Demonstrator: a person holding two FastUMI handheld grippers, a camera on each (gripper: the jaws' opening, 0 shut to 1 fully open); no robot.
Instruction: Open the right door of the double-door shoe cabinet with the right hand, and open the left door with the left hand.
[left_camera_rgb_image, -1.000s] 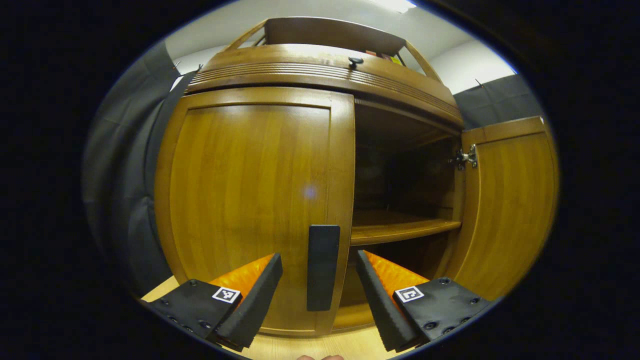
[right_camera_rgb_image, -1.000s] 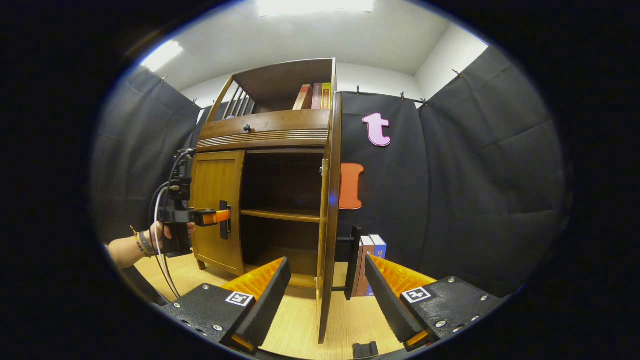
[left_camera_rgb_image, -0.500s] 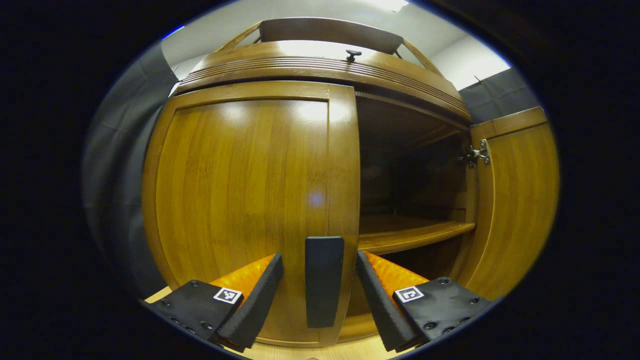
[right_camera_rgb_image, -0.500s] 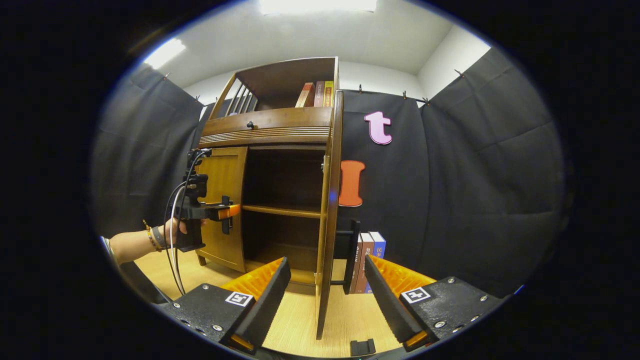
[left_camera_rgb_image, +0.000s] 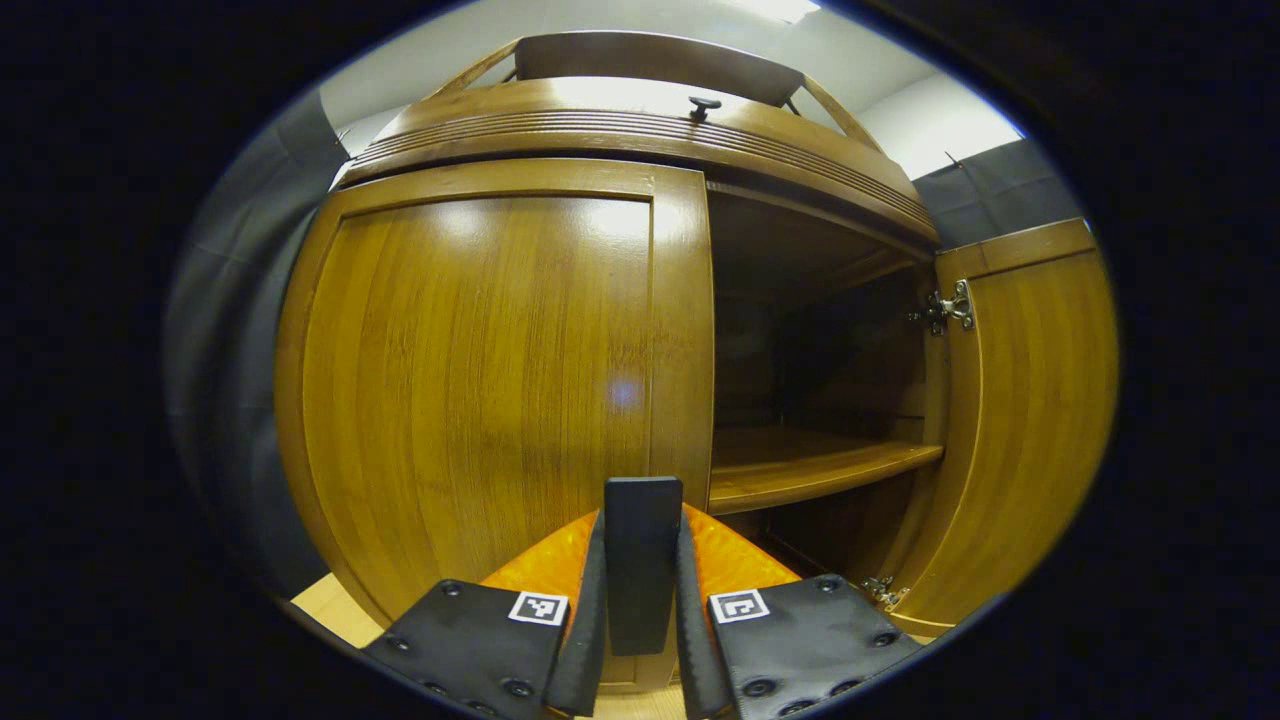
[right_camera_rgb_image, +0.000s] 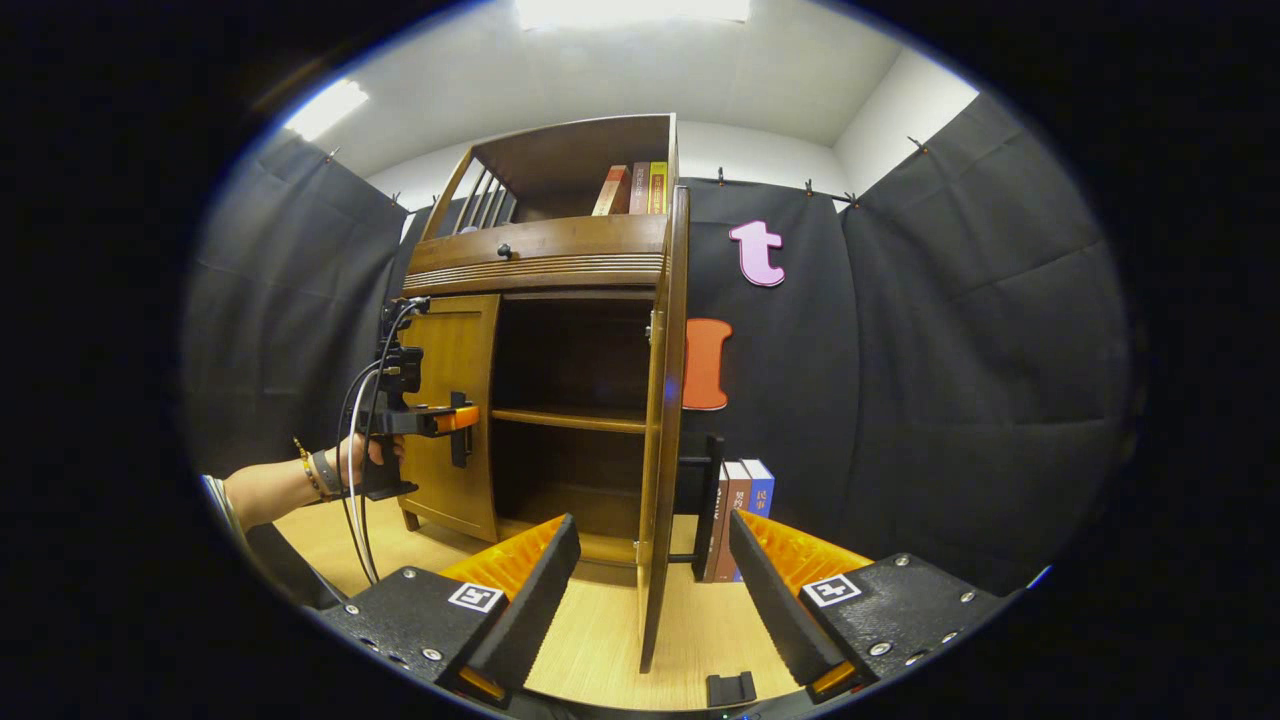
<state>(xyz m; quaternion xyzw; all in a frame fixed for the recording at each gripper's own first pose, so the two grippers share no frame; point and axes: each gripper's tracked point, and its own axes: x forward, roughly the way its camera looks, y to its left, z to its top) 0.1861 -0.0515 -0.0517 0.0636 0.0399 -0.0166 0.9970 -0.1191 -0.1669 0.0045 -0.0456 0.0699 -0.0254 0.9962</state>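
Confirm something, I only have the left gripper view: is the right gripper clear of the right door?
Observer: Yes. The right gripper is open, with neither finger pressing on the right door handle.
Operator: How far out is that door?
Observer: The right door stands edge-on to the right gripper view, swung well out.
Operator: Anything behind it?
Observer: Books stand on the floor just past it.
Operator: Left grasp?
Observer: Side-on, the left gripper meets the left door handle at mid-height.

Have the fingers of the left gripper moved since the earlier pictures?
Yes. The left gripper has closed: its fingers, earlier spread apart beside the left door's black handle, now press it from both sides.
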